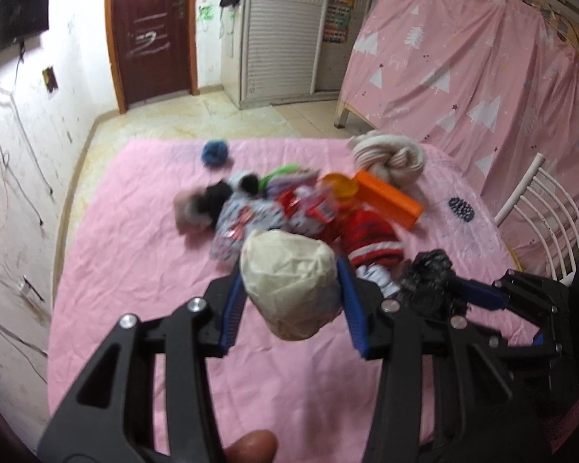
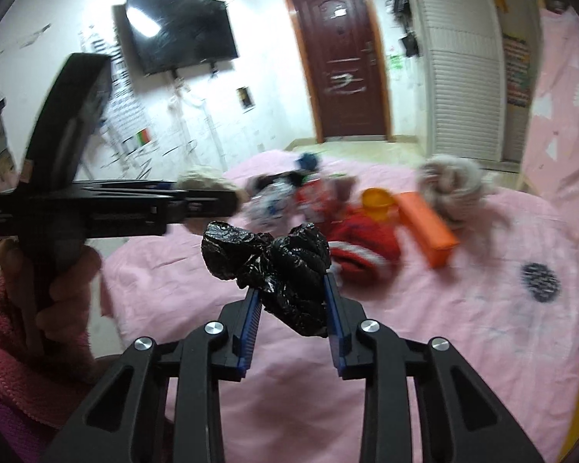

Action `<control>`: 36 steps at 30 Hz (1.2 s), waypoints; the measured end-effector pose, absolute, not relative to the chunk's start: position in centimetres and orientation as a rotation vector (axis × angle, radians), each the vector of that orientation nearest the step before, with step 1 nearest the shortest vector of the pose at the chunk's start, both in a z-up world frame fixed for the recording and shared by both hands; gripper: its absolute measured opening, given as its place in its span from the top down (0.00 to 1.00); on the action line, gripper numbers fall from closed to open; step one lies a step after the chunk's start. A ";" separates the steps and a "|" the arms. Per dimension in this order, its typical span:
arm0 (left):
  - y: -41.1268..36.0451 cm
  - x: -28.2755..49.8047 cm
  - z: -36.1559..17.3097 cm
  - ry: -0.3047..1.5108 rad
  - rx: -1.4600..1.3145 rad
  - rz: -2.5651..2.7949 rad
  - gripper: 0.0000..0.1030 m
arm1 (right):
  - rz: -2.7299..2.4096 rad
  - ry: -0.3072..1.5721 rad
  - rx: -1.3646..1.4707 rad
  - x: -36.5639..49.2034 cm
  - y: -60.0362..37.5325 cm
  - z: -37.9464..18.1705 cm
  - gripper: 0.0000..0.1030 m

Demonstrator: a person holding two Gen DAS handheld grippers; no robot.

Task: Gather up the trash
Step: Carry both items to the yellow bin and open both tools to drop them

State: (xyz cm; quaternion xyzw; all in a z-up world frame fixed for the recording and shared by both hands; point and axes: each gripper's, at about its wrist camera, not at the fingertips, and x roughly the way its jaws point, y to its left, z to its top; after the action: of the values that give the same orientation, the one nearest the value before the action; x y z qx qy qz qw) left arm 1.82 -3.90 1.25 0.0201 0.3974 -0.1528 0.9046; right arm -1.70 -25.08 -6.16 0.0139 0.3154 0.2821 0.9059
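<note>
You are holding a gripper in each hand over a bed with a pink sheet (image 1: 135,200).

Your left gripper (image 1: 289,293) is squeezing a cream ball of crumpled paper (image 1: 289,281). Its blue pads (image 1: 349,301) are pressing on both sides of the ball, so the fingers are only partly open, just as wide as the ball. The ball is sitting up off the sheet, near the front of the bed.

Your right gripper (image 2: 291,301) is pinching a scrunched black plastic bag (image 2: 281,266). Its fingers are close together, with the bag squashed between the blue pads (image 2: 251,312). The bag is sticking up and out past the fingertips, and it is hanging above the sheet. In the left wrist view, that bag is just to the right of the paper ball.

Behind both pieces of trash, a pile of things is lying in the middle of the bed: some red clothes (image 1: 370,235), an orange box (image 1: 390,200), a yellow cup (image 2: 376,200), a bundle of beige yarn (image 1: 390,154) and a little blue yarn ball (image 1: 214,150).
</note>
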 end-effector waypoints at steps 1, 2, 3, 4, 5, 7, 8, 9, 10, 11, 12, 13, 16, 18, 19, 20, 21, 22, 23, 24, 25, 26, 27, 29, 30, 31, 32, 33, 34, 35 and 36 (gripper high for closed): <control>-4.9 1.8 1.7 0.812 0.058 -0.321 0.58 | 0.544 0.641 0.031 -1.6 -26.2 -6.1 0.76; -5.4 1.8 1.9 0.808 0.067 -0.325 0.58 | 0.523 0.636 0.037 -1.7 -26.8 -6.1 0.76; -6.4 1.9 2.2 0.801 0.082 -0.333 0.58 | 0.496 0.629 0.052 -1.6 -28.1 -6.1 0.76; -7.3 1.9 2.4 0.797 0.097 -0.340 0.58 | 0.471 0.623 0.064 -1.6 -29.1 -6.1 0.76; -7.9 2.0 2.6 0.797 0.105 -0.346 0.58 | 0.435 0.614 0.075 -1.6 -30.4 -6.2 0.76; -9.8 2.1 2.8 0.795 0.132 -0.366 0.58 | 0.395 0.605 0.093 -1.7 -32.2 -6.3 0.76; -10.6 2.1 2.9 0.794 0.144 -0.373 0.58 | 0.371 0.598 0.110 -1.6 -33.5 -6.3 0.76; -11.8 2.2 3.0 0.795 0.157 -0.385 0.58 | 0.353 0.591 0.120 -1.7 -34.4 -6.3 0.76; -12.6 2.3 3.1 0.796 0.167 -0.395 0.58 | 0.331 0.584 0.133 -1.9 -35.6 -6.4 0.76; -13.8 2.4 3.2 0.798 0.179 -0.407 0.58 | 0.318 0.581 0.140 -2.2 -36.2 -6.4 0.76; -14.6 2.4 3.2 0.799 0.186 -0.417 0.58 | 0.292 0.574 0.155 -2.4 -37.4 -6.6 0.76; -15.4 2.4 3.2 0.802 0.193 -0.427 0.58 | 0.270 0.569 0.163 -2.4 -38.4 -6.7 0.76; -18.4 2.6 3.3 0.815 0.219 -0.470 0.58 | 0.185 0.562 0.180 -2.5 -41.3 -6.9 0.76; -20.5 2.6 3.3 0.823 0.244 -0.499 0.58 | 0.129 0.559 0.199 -2.7 -43.6 -7.2 0.76; -21.6 2.6 3.3 0.827 0.257 -0.518 0.58 | 0.107 0.560 0.211 -2.7 -44.6 -7.4 0.76; -22.4 2.6 3.2 0.830 0.266 -0.530 0.58 | 0.082 0.561 0.225 -2.8 -45.7 -7.6 0.76; -23.6 2.6 3.2 0.835 0.278 -0.548 0.58 | 0.050 0.563 0.240 -2.9 -47.0 -8.0 0.76; -24.5 2.4 3.3 0.839 0.286 -0.566 0.58 | 0.020 0.565 0.248 -3.0 -48.0 -8.2 0.76; -25.5 2.4 3.2 0.843 0.292 -0.584 0.58 | -0.006 0.570 0.257 -3.1 -48.9 -8.5 0.76; -26.7 2.4 3.1 0.846 0.302 -0.604 0.58 | -0.036 0.574 0.271 -3.3 -50.1 -8.8 0.76; -27.7 2.4 3.0 0.849 0.310 -0.619 0.58 | -0.060 0.578 0.282 -3.5 -51.2 -9.1 0.76; -28.6 2.4 2.9 0.853 0.316 -0.635 0.58 | -0.072 0.581 0.288 -3.6 -51.7 -9.3 0.76; -29.9 2.4 2.7 0.864 0.324 -0.658 0.58 | -0.092 0.587 0.295 -3.7 -52.5 -9.6 0.76; -31.9 2.4 2.4 0.878 0.335 -0.690 0.58 | -0.120 0.594 0.306 -3.9 -53.6 -10.1 0.76; -32.6 2.6 2.2 0.883 0.340 -0.701 0.58 | -0.133 0.600 0.317 -4.0 -54.3 -10.5 0.76; -33.6 2.6 2.0 0.891 0.347 -0.716 0.58 | -0.138 0.605 0.324 -4.0 -54.6 -10.6 0.76; -34.2 2.7 1.8 0.898 0.350 -0.725 0.58 | -0.144 0.610 0.332 -3.9 -55.0 -10.9 0.76; -35.2 2.8 1.6 0.911 0.355 -0.741 0.58 | -0.151 0.617 0.339 -3.9 -55.4 -11.3 0.76; -36.0 2.9 1.3 0.920 0.359 -0.754 0.58 | -0.157 0.625 0.346 -3.9 -55.7 -11.7 0.76; -37.0 3.1 1.0 0.931 0.364 -0.768 0.58 | -0.162 0.633 0.352 -3.8 -56.0 -12.0 0.76; -37.5 3.2 0.8 0.936 0.367 -0.775 0.58 | -0.166 0.639 0.355 -3.8 -55.9 -12.2 0.76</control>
State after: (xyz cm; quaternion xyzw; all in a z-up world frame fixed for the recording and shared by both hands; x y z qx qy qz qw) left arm 3.16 -37.55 0.77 0.1713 0.4372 -0.3622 0.8052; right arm -3.76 -55.90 -12.16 0.1735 0.3121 -0.0809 0.9305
